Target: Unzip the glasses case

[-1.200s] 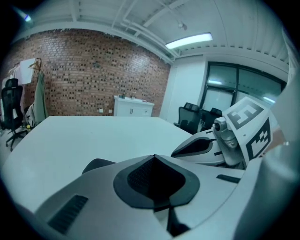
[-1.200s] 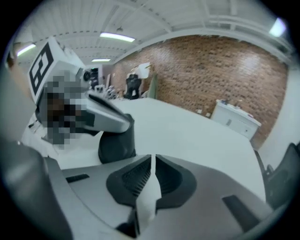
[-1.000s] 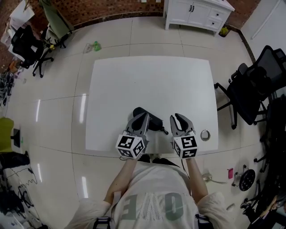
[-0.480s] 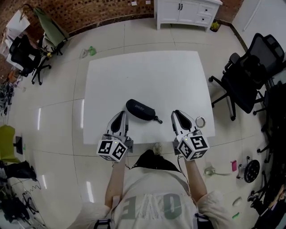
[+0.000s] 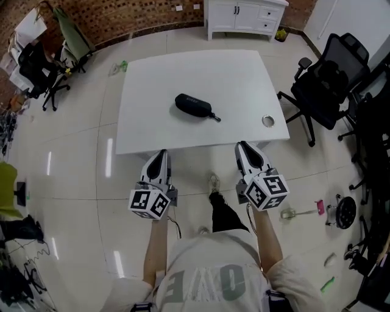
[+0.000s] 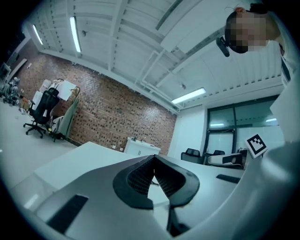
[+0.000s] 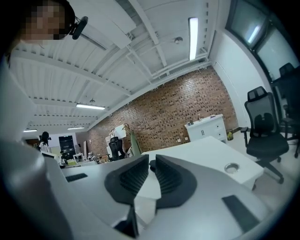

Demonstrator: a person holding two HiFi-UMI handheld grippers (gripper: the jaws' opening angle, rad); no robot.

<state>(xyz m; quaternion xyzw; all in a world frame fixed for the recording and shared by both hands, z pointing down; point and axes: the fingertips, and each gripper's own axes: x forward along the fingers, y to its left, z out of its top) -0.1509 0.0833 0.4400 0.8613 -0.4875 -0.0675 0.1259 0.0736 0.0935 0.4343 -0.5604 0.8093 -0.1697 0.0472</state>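
The left gripper (image 5: 159, 155) has its jaws closed tip to tip on nothing. The right gripper (image 5: 244, 147) shows a thin slit between its jaws (also empty). Both hang just below the lower edge of the white table (image 5: 244, 73). The black glasses case (image 5: 191, 105) lies on it at upper centre, well apart from both.

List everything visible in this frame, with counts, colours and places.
glasses case: 1, black, on the table, closed
metal ring: 1, silver, near the table's right edge
table: 1, white, mid-floor
cabinet: 1, white, by the brick wall
office chairs: at least 2, black, right of the table and far left
left gripper: 1, grey, jaws together, empty, over the floor
right gripper: 1, grey, jaws slightly apart, empty, over the floor
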